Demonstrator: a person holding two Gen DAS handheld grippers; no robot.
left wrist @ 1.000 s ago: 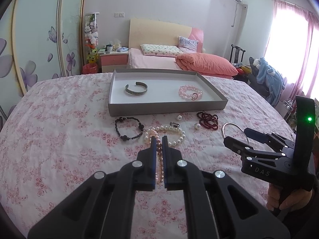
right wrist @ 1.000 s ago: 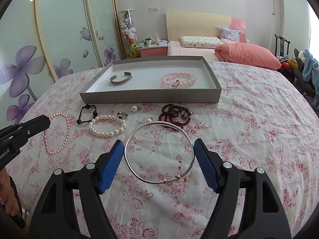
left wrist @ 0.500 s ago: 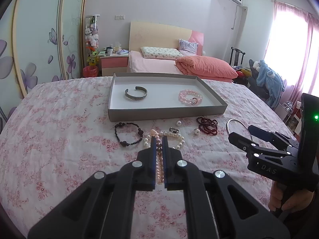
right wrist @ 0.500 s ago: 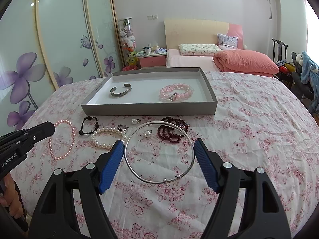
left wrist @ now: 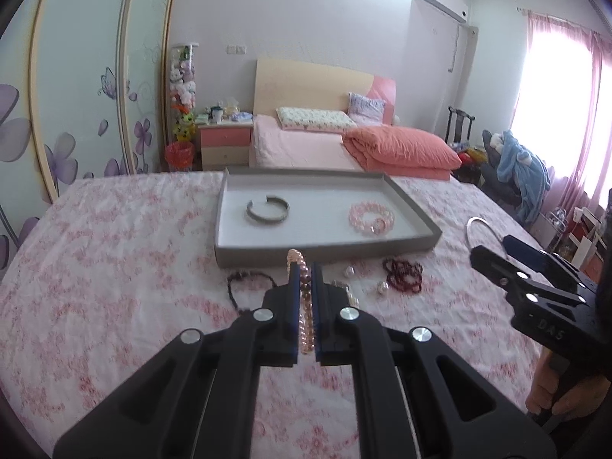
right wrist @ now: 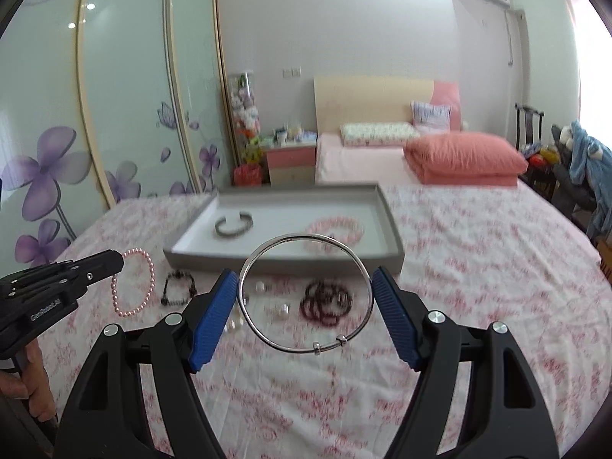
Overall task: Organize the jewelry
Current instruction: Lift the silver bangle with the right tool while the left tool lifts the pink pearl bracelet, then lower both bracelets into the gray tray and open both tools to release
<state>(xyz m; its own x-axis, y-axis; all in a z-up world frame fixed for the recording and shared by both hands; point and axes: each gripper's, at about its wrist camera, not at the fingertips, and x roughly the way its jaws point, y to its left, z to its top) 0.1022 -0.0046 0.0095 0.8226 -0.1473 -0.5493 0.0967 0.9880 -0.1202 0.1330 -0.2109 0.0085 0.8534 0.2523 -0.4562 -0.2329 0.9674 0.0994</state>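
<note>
Now the left claw (left wrist: 305, 287) is pressed together on a pink pearl bracelet (left wrist: 302, 298), whose loop stands on edge between the blue pads and rises just past the fingertips; from the right wrist view the same bracelet (right wrist: 132, 283) hangs from that claw's tip above the floral bedspread (right wrist: 478, 267). The right claw (right wrist: 306, 298) pinches a thin silver bangle (right wrist: 306, 290) across its width, each pad pressing an outer side of the ring, which is held clear of the bedspread in front of the tray.

A shallow grey tray (left wrist: 417, 206) lies farther off on the bedspread. Inside it a grey cuff bracelet (left wrist: 267, 210) sits to the left and a pale pink bead bracelet (left wrist: 371, 218) to the right, well apart.

Between the tray's near wall and the claws, loose pieces lie on the bedspread: a black bead bracelet (left wrist: 244, 287) on the left, a dark red bead bracelet (left wrist: 403, 275) on the right, and two single pearls (left wrist: 382, 287) between them. A white pearl strand (right wrist: 234, 323) shows partly behind the right claw's left pad.
</note>
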